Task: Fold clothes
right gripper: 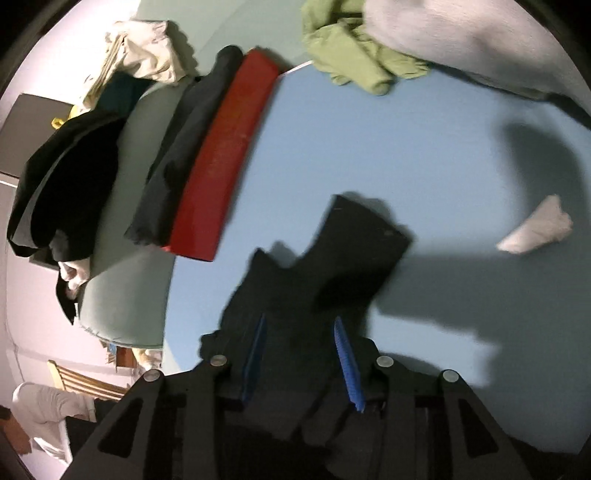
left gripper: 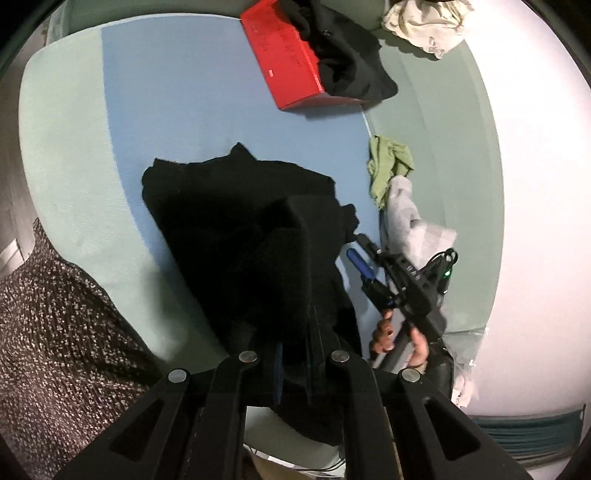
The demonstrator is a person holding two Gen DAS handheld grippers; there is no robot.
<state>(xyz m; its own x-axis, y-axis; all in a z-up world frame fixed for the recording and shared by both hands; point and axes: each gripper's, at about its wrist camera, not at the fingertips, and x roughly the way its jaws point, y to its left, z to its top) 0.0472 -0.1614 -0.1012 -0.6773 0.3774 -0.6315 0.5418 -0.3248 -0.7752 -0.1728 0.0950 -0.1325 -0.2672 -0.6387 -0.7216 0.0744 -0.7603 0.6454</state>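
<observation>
A black garment [left gripper: 229, 221] lies partly folded on the blue sheet [left gripper: 184, 110]. Its near part is lifted, and my left gripper [left gripper: 291, 332] is shut on that black cloth, which covers the fingers. In the left wrist view my right gripper [left gripper: 354, 244] sits at the garment's right edge, held by a hand [left gripper: 388, 332]. In the right wrist view the right gripper [right gripper: 300, 321] has its blue pads [right gripper: 347, 365] apart. The black garment [right gripper: 332, 258] lies loose between and under them, so the jaws stand open.
A red box [left gripper: 284, 62] with dark clothes [left gripper: 347, 55] against it stands at the far side. A green cloth [left gripper: 388, 166], a pale grey garment [left gripper: 406, 214] and a cream cloth [left gripper: 424, 26] lie to the right. A small white cloth [right gripper: 535, 229] rests on the sheet.
</observation>
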